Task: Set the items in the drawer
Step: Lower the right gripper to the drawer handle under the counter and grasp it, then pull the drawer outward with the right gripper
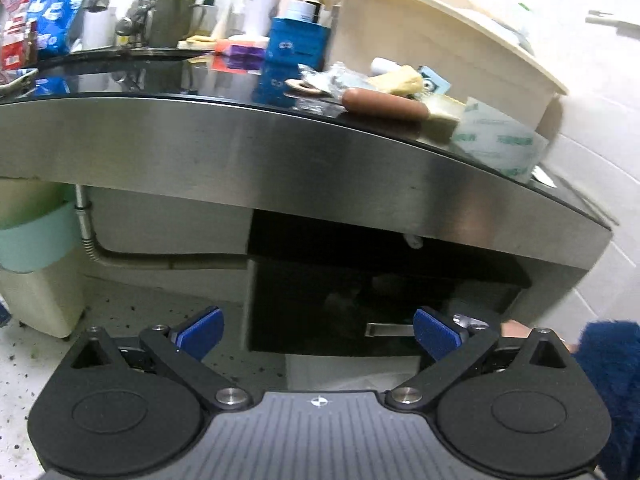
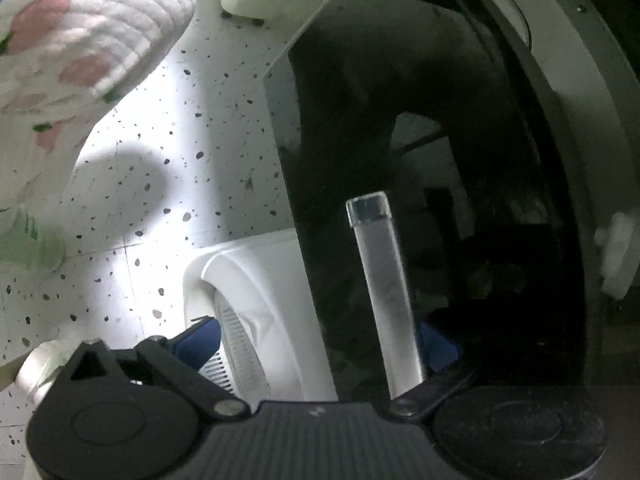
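In the left wrist view a black drawer front [image 1: 340,304] with a metal bar handle [image 1: 388,329] sits under a steel-edged counter [image 1: 280,152]. On the counter lie a sausage [image 1: 384,105], a tape roll [image 1: 500,140], a yellow sponge [image 1: 400,80] and other small items. My left gripper [image 1: 318,334] is open and empty, low before the drawer. In the right wrist view my right gripper [image 2: 320,346] is open, its fingers either side of the drawer front's edge and the handle [image 2: 384,280], which runs up from between them. The drawer [image 2: 380,140] stands slightly pulled out, its inside dark.
A cream bin [image 1: 440,32], bottles and a blue box [image 1: 296,48] crowd the counter's back. A pale bin [image 1: 36,272] stands on the speckled floor at left. A white appliance [image 2: 248,300] sits below the drawer. A person's patterned leg [image 2: 80,60] is at upper left.
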